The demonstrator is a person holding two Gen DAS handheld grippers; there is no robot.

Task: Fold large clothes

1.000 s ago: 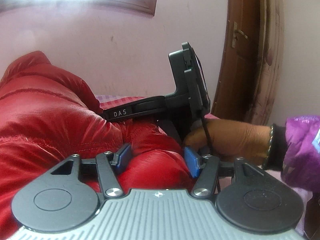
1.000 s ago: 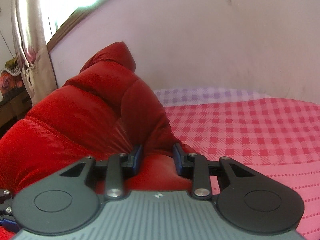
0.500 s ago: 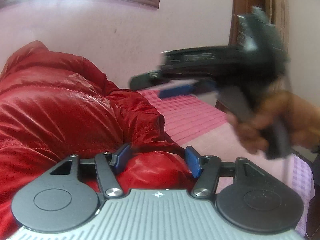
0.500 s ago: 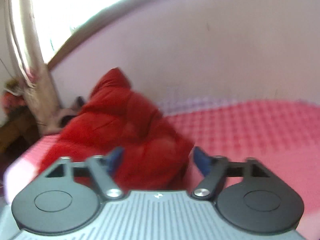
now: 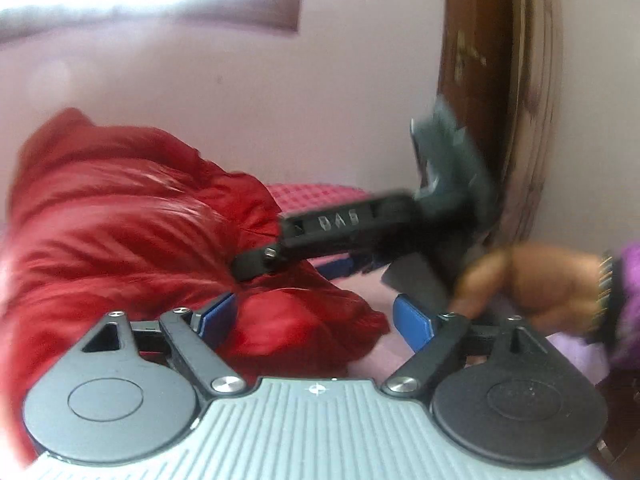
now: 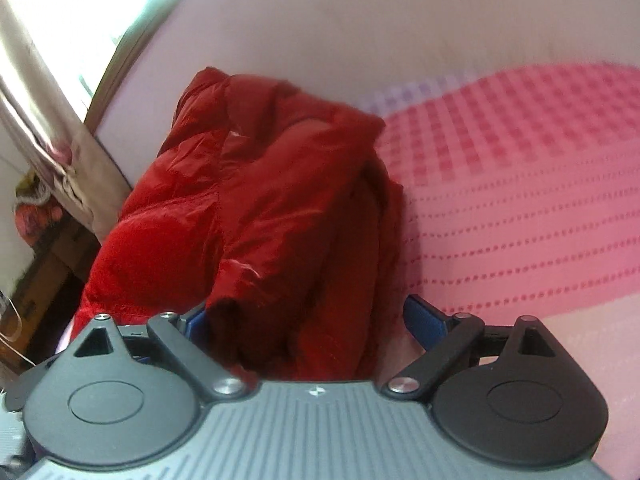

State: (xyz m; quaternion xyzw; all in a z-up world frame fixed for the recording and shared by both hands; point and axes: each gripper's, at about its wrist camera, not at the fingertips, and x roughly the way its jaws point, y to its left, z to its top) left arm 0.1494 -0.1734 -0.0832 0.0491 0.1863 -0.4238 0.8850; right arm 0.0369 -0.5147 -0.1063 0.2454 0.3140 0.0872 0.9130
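Nearest in each wrist view the change is plain: both grippers have let go. The left gripper (image 5: 314,318) was pinching a fold of the red puffer jacket (image 5: 132,240) a second ago; its jaws have just been opening and now stand spread, the jacket's near corner lying loose between the blue pads with a clear gap on the right side. The right gripper (image 6: 316,320) likewise pinched the jacket's edge and has just been opening; its jaws are wide, with the jacket's near end between them but not squeezed, and it has drawn back so more of the jacket shows. Seen from the left wrist, that right gripper now crosses just beyond the jacket's near corner, blurred, held by the person's hand (image 5: 532,280). The jacket sits as a bulky bundle on the pink checked bed (image 6: 520,184), its far end close to the wall (image 6: 360,32). Releasing both corners together suggests a fold has just been laid down; the bundle looks puffy, so pressing flat or another fold probably remains.
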